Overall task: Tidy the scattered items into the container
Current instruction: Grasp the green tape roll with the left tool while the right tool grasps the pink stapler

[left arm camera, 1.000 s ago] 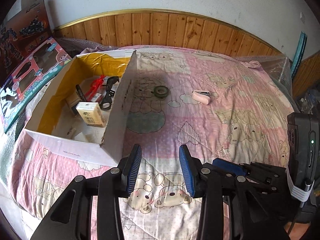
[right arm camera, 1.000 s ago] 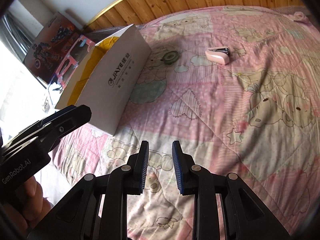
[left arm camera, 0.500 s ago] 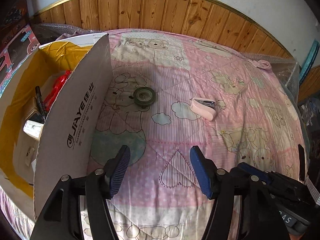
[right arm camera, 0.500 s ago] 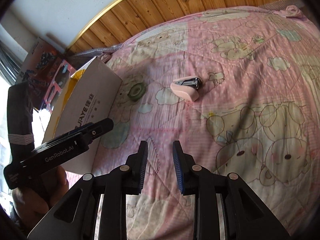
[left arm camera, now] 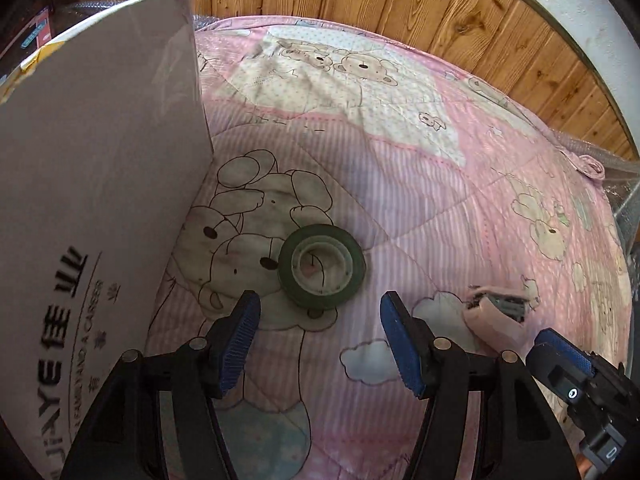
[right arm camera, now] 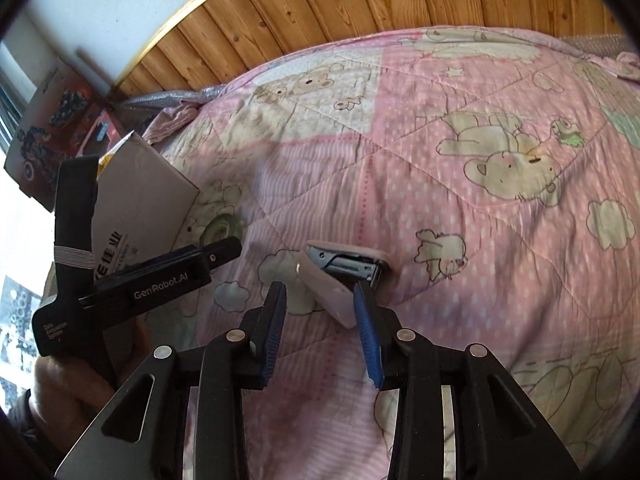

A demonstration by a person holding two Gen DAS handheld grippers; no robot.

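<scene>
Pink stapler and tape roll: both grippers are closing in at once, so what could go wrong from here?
1. The right gripper is open around only the near end of the pink stapler, which lies at an angle; it could pivot or slip out when squeezed.
2. The tape roll lies flat on the soft quilt; the open left gripper may snag fabric.
3. The box wall stands close on the left and could get bumped.
</scene>
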